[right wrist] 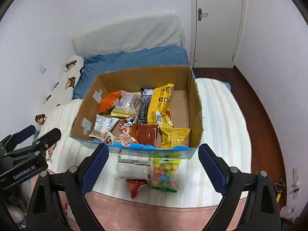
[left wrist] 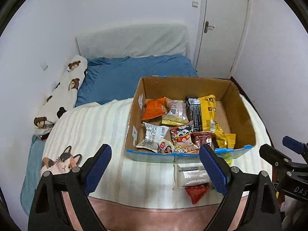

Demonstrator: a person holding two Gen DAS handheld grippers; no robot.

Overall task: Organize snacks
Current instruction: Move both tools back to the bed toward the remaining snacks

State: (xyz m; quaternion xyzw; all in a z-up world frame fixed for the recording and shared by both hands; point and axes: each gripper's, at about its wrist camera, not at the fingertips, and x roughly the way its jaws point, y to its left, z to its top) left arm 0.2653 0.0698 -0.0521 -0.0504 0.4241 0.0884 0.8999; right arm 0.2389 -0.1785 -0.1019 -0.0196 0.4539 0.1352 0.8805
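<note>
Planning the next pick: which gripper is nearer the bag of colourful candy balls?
Right gripper: candy bag lies between its open fingers' line. Left gripper sits further left.

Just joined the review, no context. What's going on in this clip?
A person is sorting snacks on a bed with a handheld gripper in each hand. Most packets already lie in the cardboard box. Three are outside, in front of it: a white packet, a red packet and a bag of coloured candy balls. The left gripper and right gripper are both open and empty, held above those three.
</note>
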